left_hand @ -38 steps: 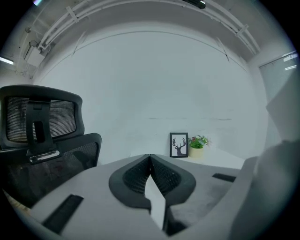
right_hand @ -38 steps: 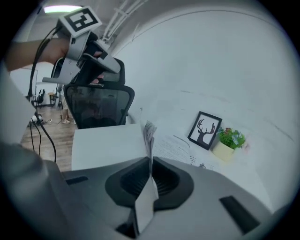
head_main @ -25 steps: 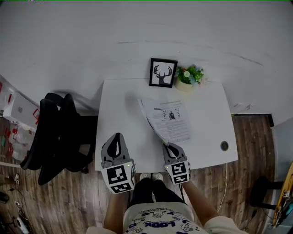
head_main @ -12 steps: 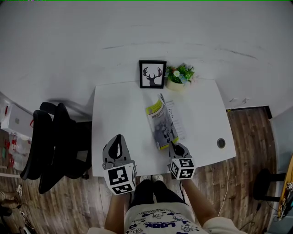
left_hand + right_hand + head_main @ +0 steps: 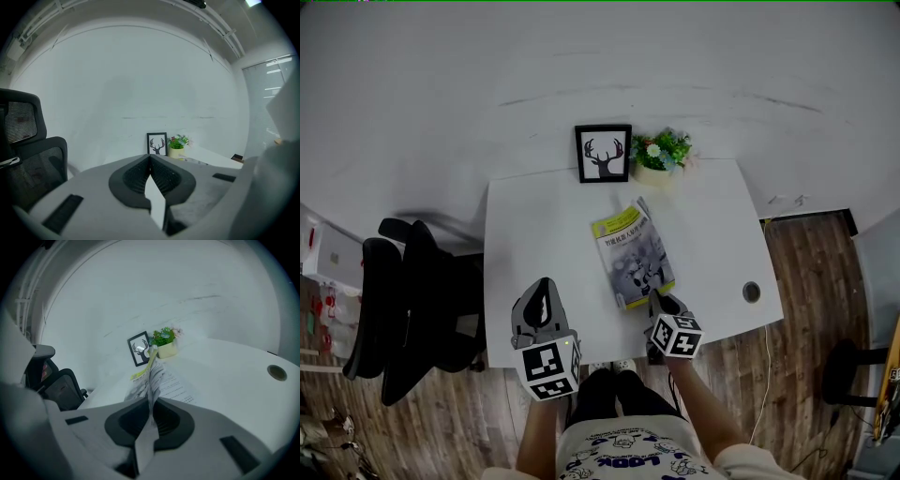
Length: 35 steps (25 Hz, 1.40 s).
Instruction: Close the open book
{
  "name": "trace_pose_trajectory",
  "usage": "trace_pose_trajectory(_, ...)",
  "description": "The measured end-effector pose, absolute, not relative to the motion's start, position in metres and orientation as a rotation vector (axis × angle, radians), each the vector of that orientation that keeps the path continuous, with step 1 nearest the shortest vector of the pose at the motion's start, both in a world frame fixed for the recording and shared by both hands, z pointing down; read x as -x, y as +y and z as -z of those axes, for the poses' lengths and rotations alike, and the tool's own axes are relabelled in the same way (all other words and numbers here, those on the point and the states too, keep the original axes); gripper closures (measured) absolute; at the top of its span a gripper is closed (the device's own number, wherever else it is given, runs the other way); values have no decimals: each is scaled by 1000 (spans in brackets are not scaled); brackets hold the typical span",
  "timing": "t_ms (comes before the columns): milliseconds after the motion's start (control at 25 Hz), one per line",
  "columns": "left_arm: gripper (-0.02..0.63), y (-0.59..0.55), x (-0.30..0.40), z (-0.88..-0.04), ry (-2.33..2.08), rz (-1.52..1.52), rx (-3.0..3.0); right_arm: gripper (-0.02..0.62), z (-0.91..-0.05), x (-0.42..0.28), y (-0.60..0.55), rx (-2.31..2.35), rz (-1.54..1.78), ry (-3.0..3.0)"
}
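Overhead, a book [image 5: 633, 255] lies right of centre on a white table [image 5: 534, 225], below a frame [image 5: 603, 154] and plant [image 5: 659, 150]. The right gripper [image 5: 661, 302] meets its near edge; the left gripper [image 5: 539, 298] hovers over the table's near left. In the left gripper view, the jaws are pressed together, empty. In the right gripper view, the jaws pinch the book's raised cover, seen edge-on above a printed page.

Yellow-green band on book [image 5: 633, 255], white table [image 5: 539, 225]

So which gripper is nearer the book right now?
Right. The right gripper is at the book's near edge, jaws shut on it; the left gripper hangs apart, off to the book's left.
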<state>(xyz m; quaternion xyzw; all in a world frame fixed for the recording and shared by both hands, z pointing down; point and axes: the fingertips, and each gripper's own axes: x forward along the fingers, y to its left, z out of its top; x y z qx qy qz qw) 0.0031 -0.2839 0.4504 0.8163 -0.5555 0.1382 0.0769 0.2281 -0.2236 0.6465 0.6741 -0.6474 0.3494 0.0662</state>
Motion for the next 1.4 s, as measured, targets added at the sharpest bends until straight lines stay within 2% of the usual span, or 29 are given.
trace_pose_trajectory(280,582,-288,-10,-452,-1655,-418,-2442,538,-663,-245,-226,-2045,-1128,-1850)
trace_pose_trajectory(480,581,-289,-11,-452,-1654,-414,-2440,437,-672,-260,-223,-2062,-1132,-1739)
trace_pose_trajectory(800,583,-290,-9,-446,-1662,-383,-2437,370,-665,-289,-205,-2183,-1089,-1570)
trace_pose_trajectory(1080,581,-292,-5,-429,-1682,-324,-2447,368,-582,-304,-219,-2346,-792,-1639)
trace_pose_trajectory(1400,582,-296,4,-396,-1733,-227,-2471,389,-454,-274,-250,-2353,-287,-1871)
